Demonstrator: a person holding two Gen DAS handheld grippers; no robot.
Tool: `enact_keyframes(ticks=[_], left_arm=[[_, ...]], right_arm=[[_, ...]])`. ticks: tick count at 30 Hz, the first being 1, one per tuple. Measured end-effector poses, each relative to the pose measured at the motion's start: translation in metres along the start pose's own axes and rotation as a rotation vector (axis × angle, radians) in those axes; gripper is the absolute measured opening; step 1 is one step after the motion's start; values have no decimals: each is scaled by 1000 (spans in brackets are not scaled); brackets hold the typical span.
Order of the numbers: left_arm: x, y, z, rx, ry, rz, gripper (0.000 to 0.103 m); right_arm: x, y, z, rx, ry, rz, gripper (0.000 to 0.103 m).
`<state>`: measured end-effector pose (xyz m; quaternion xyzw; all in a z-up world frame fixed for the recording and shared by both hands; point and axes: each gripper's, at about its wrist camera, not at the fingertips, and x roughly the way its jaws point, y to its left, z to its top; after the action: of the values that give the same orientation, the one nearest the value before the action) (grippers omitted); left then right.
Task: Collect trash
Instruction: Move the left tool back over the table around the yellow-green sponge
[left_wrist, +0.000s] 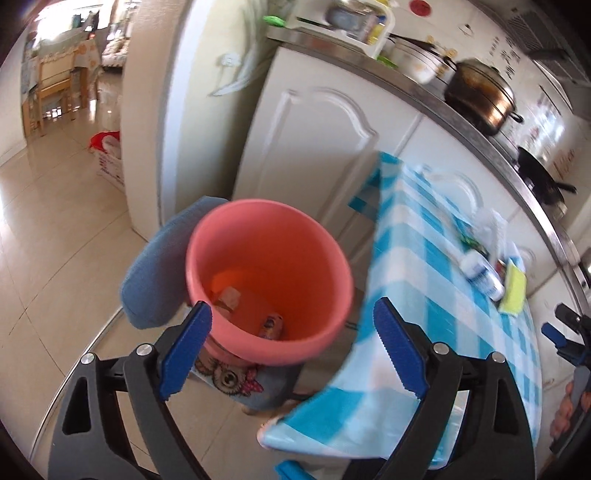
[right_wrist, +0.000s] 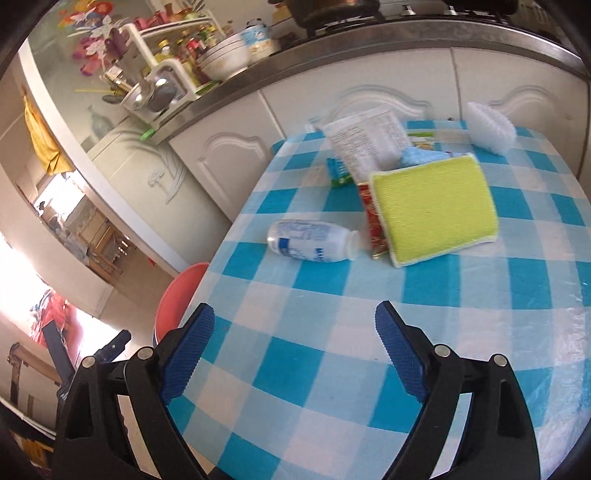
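A pink bin (left_wrist: 269, 280) stands beside the table, with some scraps and a small wrapper (left_wrist: 271, 325) at its bottom. My left gripper (left_wrist: 291, 328) is open and empty above the bin's near rim. On the blue checked tablecloth (right_wrist: 332, 350) lie a white plastic bottle (right_wrist: 314, 242) on its side, a red wrapper (right_wrist: 373, 225), a yellow-green sponge (right_wrist: 432, 206), a printed paper sheet (right_wrist: 369, 144), a green packet (right_wrist: 338, 171) and a white ribbed foam piece (right_wrist: 489, 127). My right gripper (right_wrist: 295, 332) is open and empty over the table, short of the bottle. The bin's rim (right_wrist: 181, 295) shows at the table's left edge.
White cabinets (left_wrist: 314, 147) and a steel counter with pots (left_wrist: 480, 99), bowls and a dish rack (right_wrist: 166, 85) run behind the table. A blue cushion (left_wrist: 155, 266) sits behind the bin. Tiled floor (left_wrist: 55, 240) opens to the left toward a doorway.
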<state>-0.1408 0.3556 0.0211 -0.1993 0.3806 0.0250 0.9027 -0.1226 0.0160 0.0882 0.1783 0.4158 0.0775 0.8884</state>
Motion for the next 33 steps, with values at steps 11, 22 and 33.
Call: enact_keyframes(ticks=[11, 22, 33], left_arm=[[10, -115, -10, 208, 113, -166, 90], [31, -264, -25, 529, 134, -336, 90], [80, -361, -1, 669, 126, -393, 90]], right_arm=[[-58, -112, -4, 227, -134, -40, 88], [-76, -179, -11, 319, -182, -33, 88], [-54, -205, -3, 288, -133, -15, 88]])
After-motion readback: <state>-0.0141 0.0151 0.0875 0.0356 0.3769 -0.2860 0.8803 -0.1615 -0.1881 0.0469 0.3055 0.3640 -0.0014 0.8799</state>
